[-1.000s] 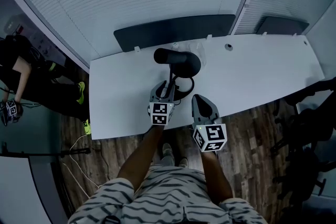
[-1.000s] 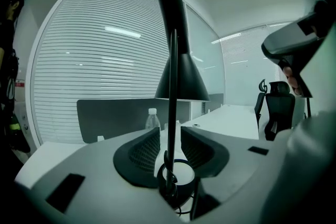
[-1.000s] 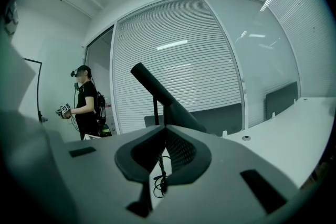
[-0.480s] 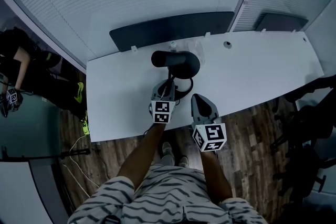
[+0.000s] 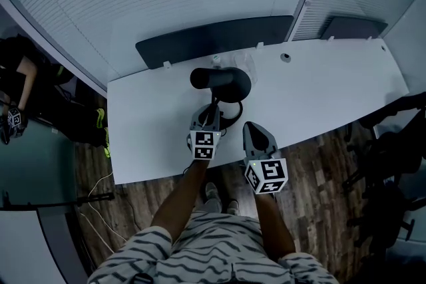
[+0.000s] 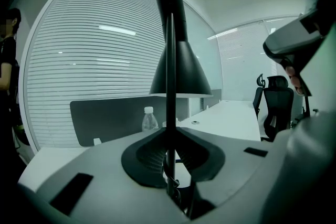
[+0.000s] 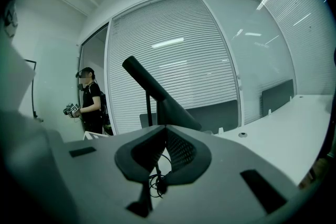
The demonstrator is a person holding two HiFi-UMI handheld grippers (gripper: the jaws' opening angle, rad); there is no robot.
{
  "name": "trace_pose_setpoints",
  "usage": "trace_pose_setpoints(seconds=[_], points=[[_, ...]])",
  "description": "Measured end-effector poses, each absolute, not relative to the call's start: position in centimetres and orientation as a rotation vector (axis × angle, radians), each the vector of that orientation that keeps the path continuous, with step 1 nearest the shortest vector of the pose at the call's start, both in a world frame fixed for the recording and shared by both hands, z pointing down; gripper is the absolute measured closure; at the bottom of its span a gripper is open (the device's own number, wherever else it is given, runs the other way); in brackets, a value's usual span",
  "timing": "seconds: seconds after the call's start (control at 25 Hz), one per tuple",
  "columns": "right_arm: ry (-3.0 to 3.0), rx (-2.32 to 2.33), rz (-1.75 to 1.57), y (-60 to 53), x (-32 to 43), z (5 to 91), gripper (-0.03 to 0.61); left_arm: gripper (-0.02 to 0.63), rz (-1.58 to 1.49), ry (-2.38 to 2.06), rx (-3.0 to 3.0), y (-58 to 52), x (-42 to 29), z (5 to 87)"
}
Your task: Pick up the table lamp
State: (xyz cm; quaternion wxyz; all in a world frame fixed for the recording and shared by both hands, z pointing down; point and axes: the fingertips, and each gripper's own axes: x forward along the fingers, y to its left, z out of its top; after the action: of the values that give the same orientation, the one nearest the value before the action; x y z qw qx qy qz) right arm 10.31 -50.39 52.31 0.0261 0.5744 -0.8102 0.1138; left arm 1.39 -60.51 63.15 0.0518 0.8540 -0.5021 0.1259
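A black table lamp [image 5: 223,82] stands on the white table [image 5: 333,86], its cone shade tilted over a round base with a coiled cable. My left gripper [image 5: 212,115] is at the thin upright stem [image 6: 170,60]. Its jaws have just been closing and now press on the stem from both sides [image 6: 170,136]. The shade [image 6: 181,73] rises right above the jaws. My right gripper [image 5: 255,124] hovers at the table's near edge, right of the lamp, its fingertips together with nothing between them [image 7: 167,131]. The lamp [image 7: 157,97] shows beyond its tips.
A dark divider panel [image 5: 213,36] runs along the table's far edge. A clear water bottle [image 6: 149,119] stands behind the lamp. A cable grommet [image 5: 285,57] sits further right. A person [image 7: 90,102] stands off to the left, and an office chair [image 6: 273,107] is at the right.
The left gripper's jaws have drawn in onto the lamp's stem. Both hands and the lamp stay where they were.
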Motion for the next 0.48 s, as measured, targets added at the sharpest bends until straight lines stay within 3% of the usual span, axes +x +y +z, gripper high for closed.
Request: trace_pose_setpoints(seconds=[0.48], points=[[-2.525, 1.783, 0.340, -49.5, 10.7, 51.7, 0.568, 0.563, 0.445, -1.562, 2.654, -60.9, 1.4, 58.6]])
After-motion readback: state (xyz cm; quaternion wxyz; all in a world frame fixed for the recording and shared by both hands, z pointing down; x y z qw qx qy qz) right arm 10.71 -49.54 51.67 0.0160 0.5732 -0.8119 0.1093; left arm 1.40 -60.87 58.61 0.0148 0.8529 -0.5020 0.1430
